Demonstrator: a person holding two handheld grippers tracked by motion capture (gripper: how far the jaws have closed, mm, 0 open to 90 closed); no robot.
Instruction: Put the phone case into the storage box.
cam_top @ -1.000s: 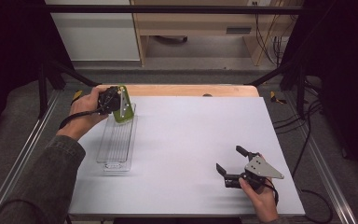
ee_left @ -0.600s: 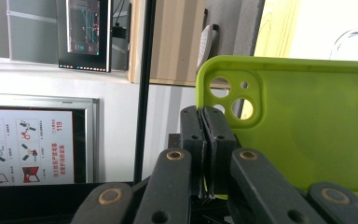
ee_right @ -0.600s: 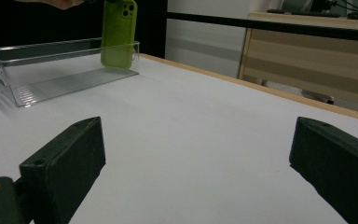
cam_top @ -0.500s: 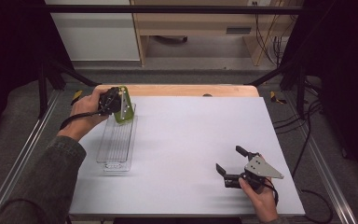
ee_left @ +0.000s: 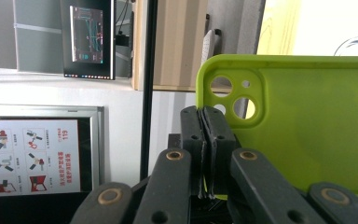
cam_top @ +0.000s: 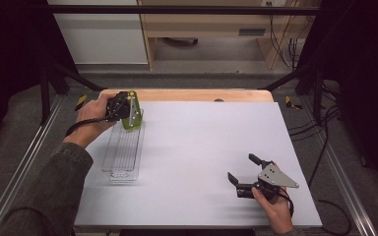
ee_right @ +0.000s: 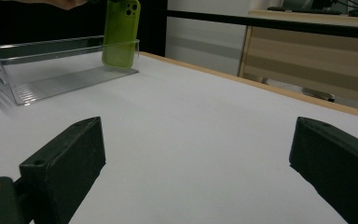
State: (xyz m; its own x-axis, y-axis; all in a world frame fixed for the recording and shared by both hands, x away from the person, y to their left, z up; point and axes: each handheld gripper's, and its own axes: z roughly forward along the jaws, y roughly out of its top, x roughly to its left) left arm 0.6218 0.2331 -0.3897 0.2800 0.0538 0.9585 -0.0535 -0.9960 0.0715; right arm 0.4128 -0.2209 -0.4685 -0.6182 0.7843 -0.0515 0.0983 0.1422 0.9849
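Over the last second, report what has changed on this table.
Nothing has visibly changed. The left gripper stays shut on the green phone case, held upright at the far end of the clear tray. The right gripper remains open and empty, resting on the white table near its front right corner.

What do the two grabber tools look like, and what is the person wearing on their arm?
The left gripper has black jaws with round brass-coloured pins at the joints, and a black cable trails from it. The right gripper is black too, with chunky square-ended jaws and a grey three-cornered plate on top that has small holes. The person's left arm has a dark grey-green sleeve.
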